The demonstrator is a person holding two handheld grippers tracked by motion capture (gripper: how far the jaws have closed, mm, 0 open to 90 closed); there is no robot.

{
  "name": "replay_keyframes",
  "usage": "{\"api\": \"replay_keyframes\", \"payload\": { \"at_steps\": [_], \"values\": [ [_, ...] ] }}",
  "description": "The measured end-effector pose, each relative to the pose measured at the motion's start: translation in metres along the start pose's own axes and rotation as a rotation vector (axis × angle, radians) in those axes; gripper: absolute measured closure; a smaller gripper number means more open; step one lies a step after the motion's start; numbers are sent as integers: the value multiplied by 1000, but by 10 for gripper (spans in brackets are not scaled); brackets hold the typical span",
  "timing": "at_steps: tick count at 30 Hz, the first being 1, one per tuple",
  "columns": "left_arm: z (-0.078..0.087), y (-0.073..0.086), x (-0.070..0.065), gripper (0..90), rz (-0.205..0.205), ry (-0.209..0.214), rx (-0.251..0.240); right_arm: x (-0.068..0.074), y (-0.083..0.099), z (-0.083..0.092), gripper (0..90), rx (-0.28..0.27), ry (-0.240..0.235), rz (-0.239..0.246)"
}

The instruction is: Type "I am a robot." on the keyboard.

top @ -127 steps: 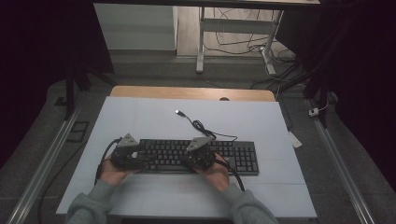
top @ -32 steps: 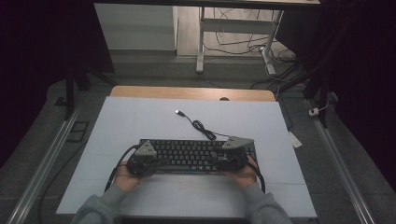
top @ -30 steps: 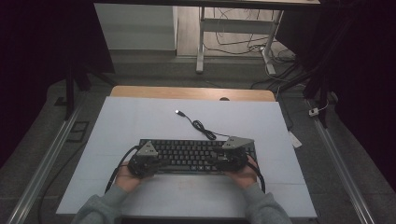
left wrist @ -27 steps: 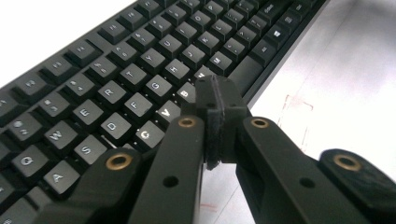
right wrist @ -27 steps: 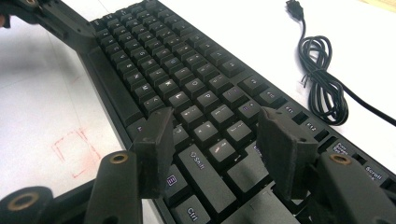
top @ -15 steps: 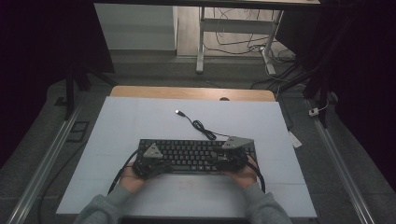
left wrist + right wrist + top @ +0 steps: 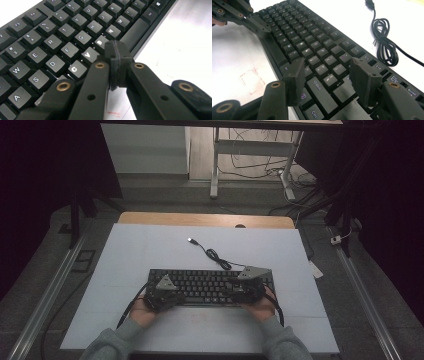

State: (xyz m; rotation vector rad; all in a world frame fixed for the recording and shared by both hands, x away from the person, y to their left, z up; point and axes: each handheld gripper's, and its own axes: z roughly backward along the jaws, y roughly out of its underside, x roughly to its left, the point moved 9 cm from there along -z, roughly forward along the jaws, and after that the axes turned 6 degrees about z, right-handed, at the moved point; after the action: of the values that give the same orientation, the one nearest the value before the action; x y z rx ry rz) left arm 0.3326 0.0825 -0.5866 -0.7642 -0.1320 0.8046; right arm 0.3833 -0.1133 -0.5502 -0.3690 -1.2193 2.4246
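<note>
A black keyboard (image 7: pixel 210 287) lies flat on the white table, its coiled cable (image 7: pixel 215 254) running back to a USB plug (image 7: pixel 190 240). My left gripper (image 7: pixel 176 296) is shut with nothing in it. In the left gripper view its joined tips (image 7: pixel 115 48) hover at the keyboard's (image 7: pixel 62 37) front edge, by the B key and the spacebar. My right gripper (image 7: pixel 234 292) is over the keyboard's right part. In the right gripper view its jaws (image 7: pixel 328 72) stand open above the keys around Shift, gripping nothing. The left gripper (image 7: pixel 260 27) shows there farther along the keyboard (image 7: pixel 312 37).
The white tabletop (image 7: pixel 150 250) ends at a wooden strip (image 7: pixel 200 219) at the far side. A faint red square mark (image 7: pixel 197 318) sits in front of the keyboard. The cable coil (image 7: pixel 384 42) lies just behind the keys. Metal rails run along both table sides.
Over four seconds both hands moved right along the keyboard. In the last second the left gripper crept a little further right and nearer the front edge; the right stayed still.
</note>
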Motion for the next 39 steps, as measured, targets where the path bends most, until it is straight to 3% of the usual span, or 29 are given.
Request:
{"api": "replay_keyframes", "payload": {
  "at_steps": [11,16,28,31,39],
  "values": [
    [-1,0,1,886,-19,-23,1,1,0,0,468,-1,-4,1],
    [10,-6,2,886,10,-7,-58,-1,0,0,468,-1,2,0],
    [31,-11,11,869,69,14,-130,-1,0,0,468,0,-1,-1],
    [35,-12,14,816,85,22,-149,-1,0,0,468,-1,1,-1],
    [42,-11,27,534,136,-18,-170,-2,0,1,464,-2,3,-2]
  ]
}}
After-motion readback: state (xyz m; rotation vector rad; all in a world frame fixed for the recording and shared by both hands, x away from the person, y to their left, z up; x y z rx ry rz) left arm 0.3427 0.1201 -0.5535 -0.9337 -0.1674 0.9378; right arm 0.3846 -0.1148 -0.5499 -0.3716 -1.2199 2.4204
